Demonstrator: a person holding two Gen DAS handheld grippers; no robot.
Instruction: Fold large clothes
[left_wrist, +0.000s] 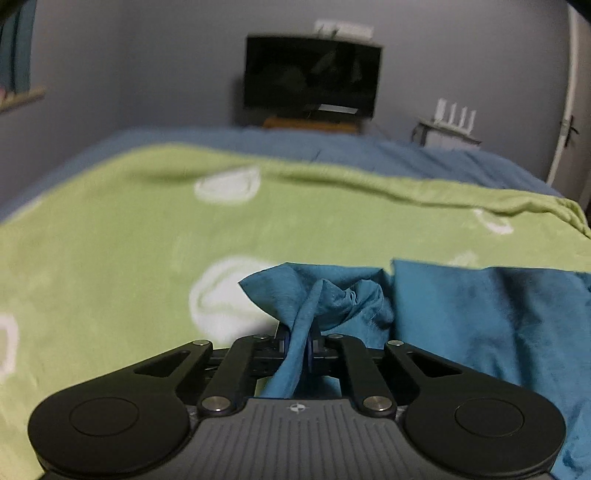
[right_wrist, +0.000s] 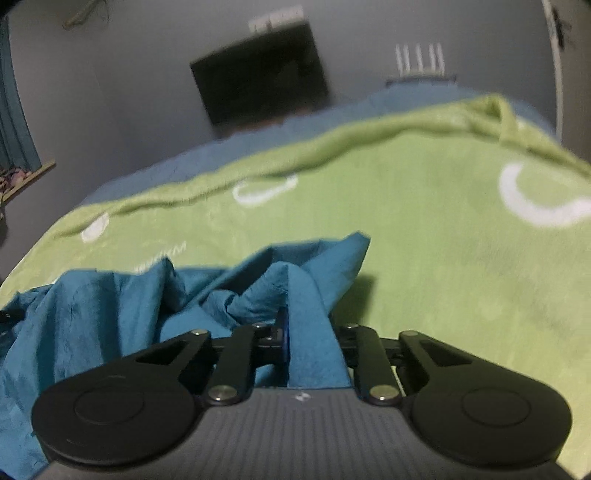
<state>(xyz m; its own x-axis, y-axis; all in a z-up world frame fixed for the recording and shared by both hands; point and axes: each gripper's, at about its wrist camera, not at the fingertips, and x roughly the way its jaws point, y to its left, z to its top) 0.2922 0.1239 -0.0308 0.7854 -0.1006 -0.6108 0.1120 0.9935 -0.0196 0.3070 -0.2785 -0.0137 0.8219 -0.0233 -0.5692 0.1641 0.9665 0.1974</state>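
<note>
A teal garment (left_wrist: 480, 317) lies on a green blanket (left_wrist: 110, 240) over the bed. My left gripper (left_wrist: 298, 341) is shut on a bunched corner of the garment, which pokes up between the fingers; the rest spreads to the right. In the right wrist view my right gripper (right_wrist: 295, 332) is shut on another bunched edge of the teal garment (right_wrist: 92, 314), which spreads to the left over the green blanket (right_wrist: 443, 240). Cloth hides both sets of fingertips.
A blue bedspread (left_wrist: 406, 151) shows beyond the blanket's far edge. A dark TV (left_wrist: 312, 74) on a stand is at the far wall, with a white router (left_wrist: 454, 114) on a small table to its right. A door edge (left_wrist: 565, 110) is at far right.
</note>
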